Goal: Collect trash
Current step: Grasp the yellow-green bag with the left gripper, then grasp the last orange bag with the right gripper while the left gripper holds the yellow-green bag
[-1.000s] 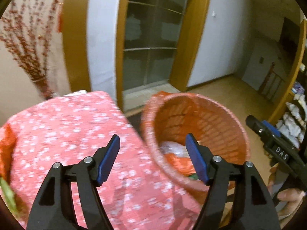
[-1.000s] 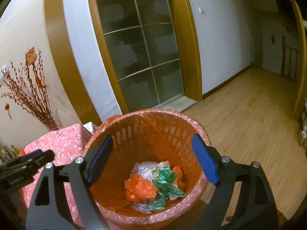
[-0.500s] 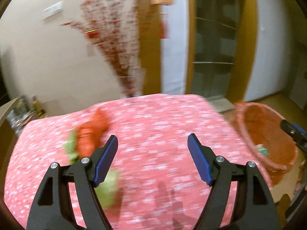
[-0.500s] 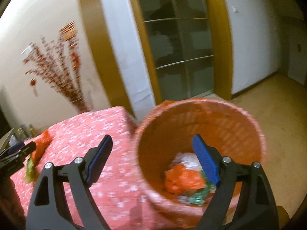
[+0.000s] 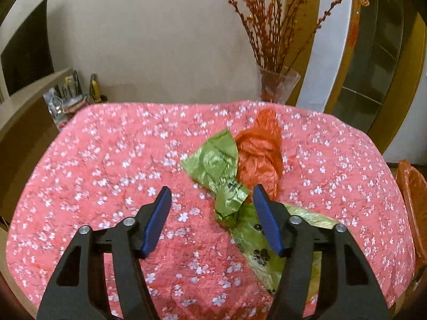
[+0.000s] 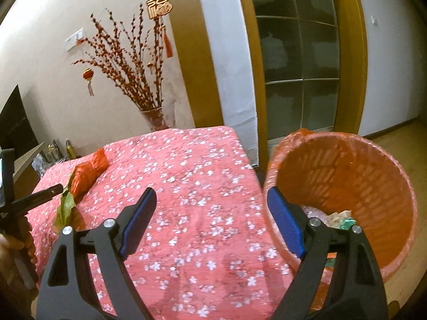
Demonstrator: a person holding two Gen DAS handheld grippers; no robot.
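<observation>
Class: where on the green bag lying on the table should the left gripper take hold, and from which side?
Grip the green bag at its twisted, narrow waist, coming from above and the near side. There the plastic bunches up off the table, narrow enough for the left gripper.

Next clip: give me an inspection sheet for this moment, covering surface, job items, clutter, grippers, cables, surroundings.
Surface: table under a pink floral tablecloth.
Job's things: a crumpled green plastic bag and an orange plastic bag lie touching on the cloth; an orange waste basket beside the table holds trash already.
Clutter: nothing seen on the cloth besides the bags.
Grippers: left gripper open, its jaws have just been closing, the green bag's twisted part between them, pads not pressing; right gripper open, nothing between its jaws.
Cables: nothing seen.
Surroundings: glass vase of red branches, glass-panelled door, wooden floor.
</observation>
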